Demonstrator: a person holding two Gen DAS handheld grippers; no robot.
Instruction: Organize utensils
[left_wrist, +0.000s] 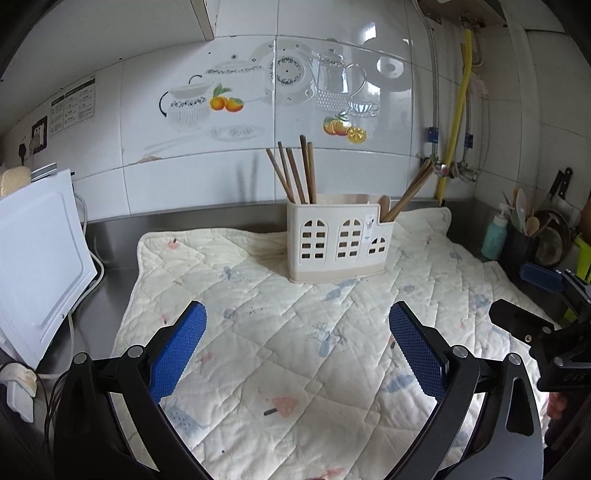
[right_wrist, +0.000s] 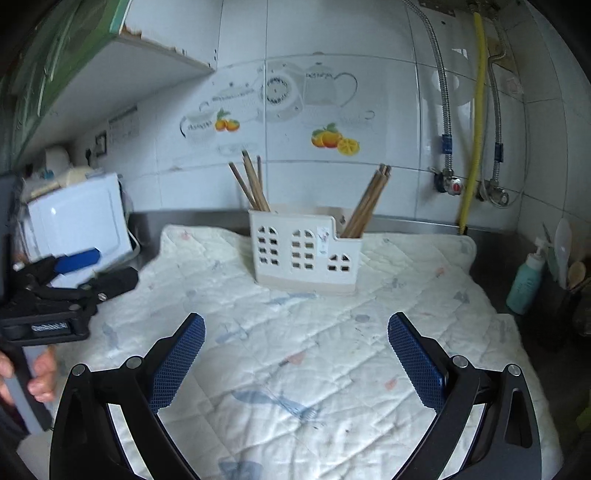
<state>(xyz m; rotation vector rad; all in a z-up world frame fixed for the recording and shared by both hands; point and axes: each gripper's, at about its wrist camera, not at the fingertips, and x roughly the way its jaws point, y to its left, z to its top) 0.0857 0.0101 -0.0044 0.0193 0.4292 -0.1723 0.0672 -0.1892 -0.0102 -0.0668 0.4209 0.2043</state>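
A cream house-shaped utensil holder (left_wrist: 338, 240) stands on a quilted mat (left_wrist: 280, 354) near the back wall. Several wooden chopsticks (left_wrist: 295, 173) stand in its left compartment and more chopsticks (left_wrist: 410, 194) lean in its low right compartment. My left gripper (left_wrist: 297, 325) is open and empty, above the mat in front of the holder. In the right wrist view the holder (right_wrist: 303, 254) holds chopsticks on the left (right_wrist: 253, 182) and on the right (right_wrist: 365, 203). My right gripper (right_wrist: 295, 332) is open and empty over the mat (right_wrist: 295, 369).
A white appliance (left_wrist: 37, 266) stands left of the mat. A teal bottle (left_wrist: 495, 236) and a dark pot of cooking tools (left_wrist: 532, 236) stand at the right. Pipes and a yellow hose (left_wrist: 458, 122) run down the tiled wall. Each gripper shows in the other's view.
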